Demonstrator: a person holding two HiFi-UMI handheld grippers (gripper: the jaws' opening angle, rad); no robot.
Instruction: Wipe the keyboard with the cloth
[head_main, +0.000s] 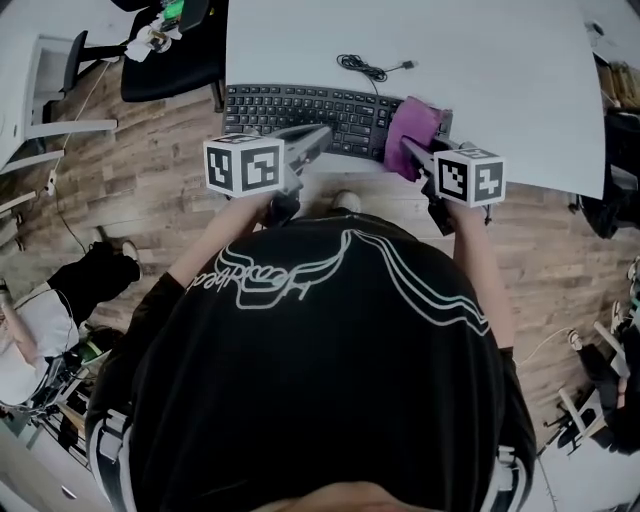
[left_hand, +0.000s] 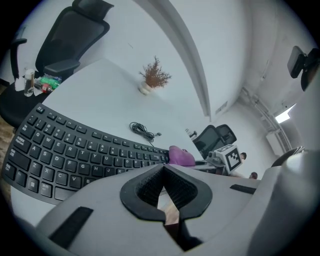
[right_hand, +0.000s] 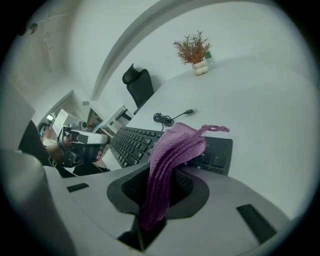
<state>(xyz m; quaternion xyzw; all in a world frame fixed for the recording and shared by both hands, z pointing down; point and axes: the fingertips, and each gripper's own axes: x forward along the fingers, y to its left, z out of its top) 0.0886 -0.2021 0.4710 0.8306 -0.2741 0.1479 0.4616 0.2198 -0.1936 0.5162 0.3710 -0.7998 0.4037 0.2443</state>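
A black keyboard (head_main: 300, 112) lies along the near edge of the white table (head_main: 500, 70); it also shows as the keyboard (left_hand: 65, 150) and the keyboard (right_hand: 135, 142) in the gripper views. A purple cloth (head_main: 412, 135) rests over the keyboard's right end, with my right gripper (head_main: 405, 152) shut on it. In the right gripper view the cloth (right_hand: 170, 160) is pinched between the jaws and droops forward. My left gripper (head_main: 318, 135) hovers over the keyboard's front middle, shut and empty; its jaws meet at the left gripper (left_hand: 162, 186).
The keyboard's coiled cable (head_main: 365, 67) lies behind it. A small dried plant in a pot (left_hand: 152, 80) stands far back on the table. Black office chairs (head_main: 170, 45) stand to the left on the wooden floor (head_main: 130, 180). A person (head_main: 30, 340) sits at lower left.
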